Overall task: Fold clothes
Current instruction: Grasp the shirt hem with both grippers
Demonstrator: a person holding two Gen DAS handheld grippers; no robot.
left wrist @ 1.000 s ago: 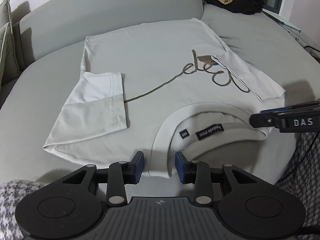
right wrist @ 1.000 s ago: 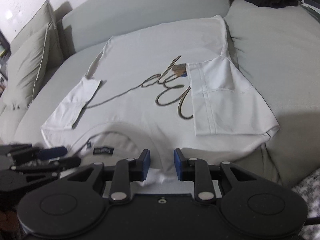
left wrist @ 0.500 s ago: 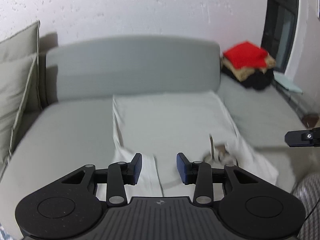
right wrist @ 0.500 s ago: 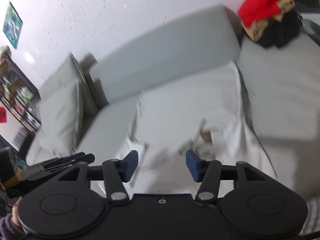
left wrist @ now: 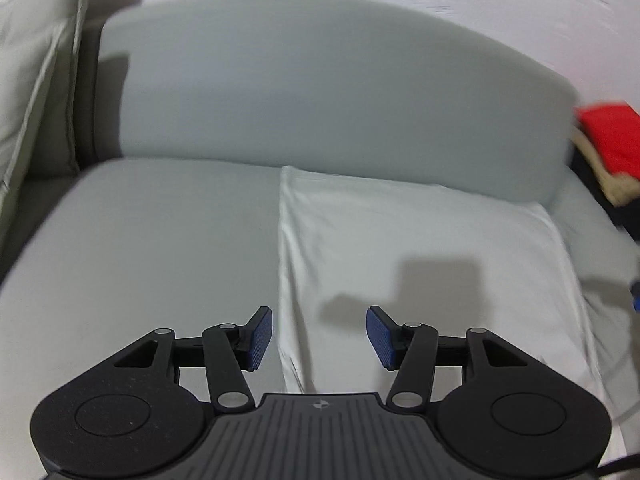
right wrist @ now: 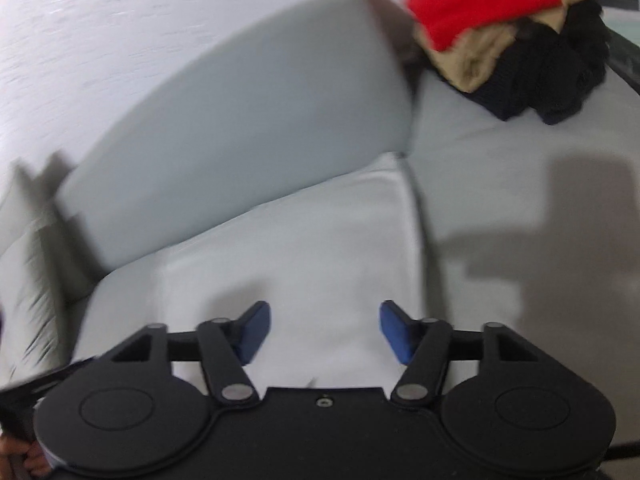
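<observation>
A white T-shirt [left wrist: 420,248] lies flat on the grey sofa seat [left wrist: 152,240], its far edge against the backrest. Only its plain part shows; collar and print are out of view. My left gripper [left wrist: 320,338] hovers over the shirt's left edge with its jaws opening and nothing between the blue pads [left wrist: 259,338]. In the right wrist view the shirt [right wrist: 320,240] spreads below my right gripper [right wrist: 325,330], which is open and holds nothing. A blue tip at the right edge of the left wrist view is blurred.
A pile of red, tan and black clothes [right wrist: 520,32] sits on the seat at the far right, also in the left wrist view as the pile [left wrist: 608,144]. A pale cushion [left wrist: 32,80] leans at the left. The backrest [left wrist: 320,80] rises just behind the shirt.
Both grippers left the collar end and moved forward over the shirt toward the backrest. Their jaws stand wider than before. Collar, folded sleeves and print have dropped out of view.
</observation>
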